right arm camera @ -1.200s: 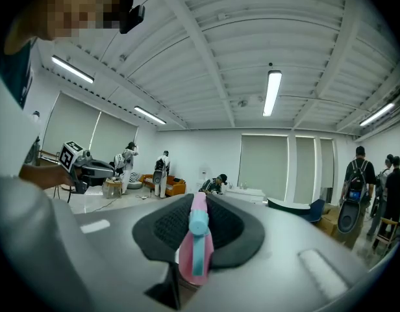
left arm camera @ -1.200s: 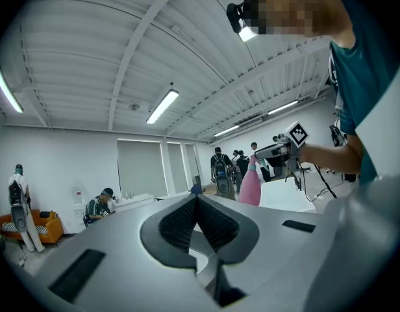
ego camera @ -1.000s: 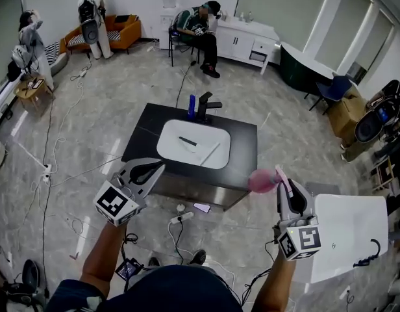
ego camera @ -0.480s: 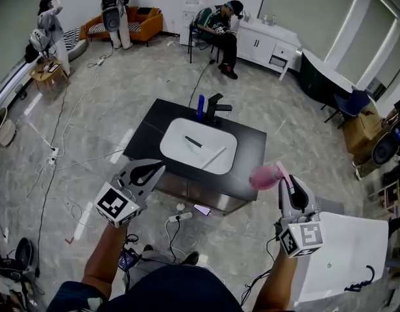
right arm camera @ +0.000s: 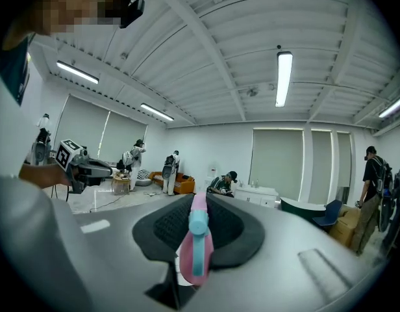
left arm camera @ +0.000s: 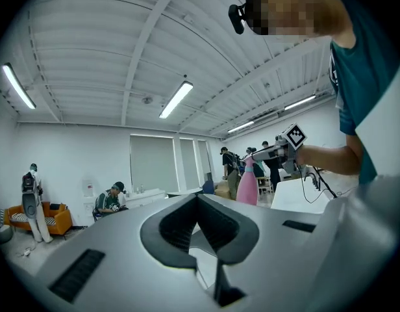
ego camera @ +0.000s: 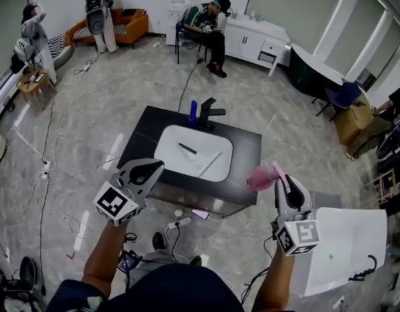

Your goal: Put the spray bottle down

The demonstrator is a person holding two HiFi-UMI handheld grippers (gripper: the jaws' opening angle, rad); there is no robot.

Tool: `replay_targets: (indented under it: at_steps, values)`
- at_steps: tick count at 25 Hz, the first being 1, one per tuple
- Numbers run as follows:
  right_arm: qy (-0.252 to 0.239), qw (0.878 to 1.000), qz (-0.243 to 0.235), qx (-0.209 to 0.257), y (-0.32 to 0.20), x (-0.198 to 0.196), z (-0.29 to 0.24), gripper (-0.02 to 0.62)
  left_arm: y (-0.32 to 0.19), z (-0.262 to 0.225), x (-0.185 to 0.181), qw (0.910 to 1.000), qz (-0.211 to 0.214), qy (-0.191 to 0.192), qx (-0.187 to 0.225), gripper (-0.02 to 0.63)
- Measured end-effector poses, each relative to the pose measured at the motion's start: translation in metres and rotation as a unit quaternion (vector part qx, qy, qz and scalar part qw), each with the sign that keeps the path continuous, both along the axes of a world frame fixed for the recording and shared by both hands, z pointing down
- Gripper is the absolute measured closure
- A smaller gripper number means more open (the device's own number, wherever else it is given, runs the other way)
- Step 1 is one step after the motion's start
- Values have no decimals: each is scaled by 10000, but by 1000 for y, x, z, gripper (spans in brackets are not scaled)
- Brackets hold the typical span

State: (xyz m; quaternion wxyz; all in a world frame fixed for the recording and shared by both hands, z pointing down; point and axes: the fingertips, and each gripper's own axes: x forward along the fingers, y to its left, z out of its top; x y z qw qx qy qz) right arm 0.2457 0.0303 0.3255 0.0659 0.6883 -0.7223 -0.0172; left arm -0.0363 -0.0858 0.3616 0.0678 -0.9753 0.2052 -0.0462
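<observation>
A pink spray bottle (ego camera: 260, 178) with a light-blue trigger is held level in the air, over the floor just off the front right corner of the black sink counter (ego camera: 242, 168). My right gripper (ego camera: 278, 171) is shut on its neck. In the right gripper view the bottle (right arm camera: 197, 246) fills the gap between the pads of the right gripper (right arm camera: 199, 200). My left gripper (ego camera: 160, 164) hovers at the counter's front left edge, its tips meeting with nothing between them. The left gripper view shows the left gripper (left arm camera: 199, 197) with the bottle (left arm camera: 247, 186) far off.
The counter holds a white basin (ego camera: 167, 149), a black faucet (ego camera: 206, 112) and a blue bottle (ego camera: 193, 109). A white table (ego camera: 343, 239) stands at the right. Cables and a power strip (ego camera: 176, 223) lie on the floor. A seated person (ego camera: 210, 21) is at the back.
The view has swung and the counter has shifted slightly in the frame. Both grippers keep about the same place in the picture. The bottle stays gripped.
</observation>
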Motion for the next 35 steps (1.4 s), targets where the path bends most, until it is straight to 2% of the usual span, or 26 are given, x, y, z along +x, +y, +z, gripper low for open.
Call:
replay_targets:
  at_steps: [12,20,25,30,35]
  values:
    - [14,9962,874,52,-43,-19,-10,526,-95,-21,9,9959,881,166,91,600]
    - [30,9936,1124,59,-64,-6,-1,526,-116,-17,22,9912,1313,14,144,600]
    - [34,9946,1039,-31,-90,14,10,526,-132,-15,28,9930,1166,-41,181,600]
    - [0,9971,755,-57,-130,48,23,526,-151,-9,39,9969,748,-139,186,600]
    - [-23,9992,339,-190,-176,80,42,526,-160,-4,58,9993,346,-163,21,600]
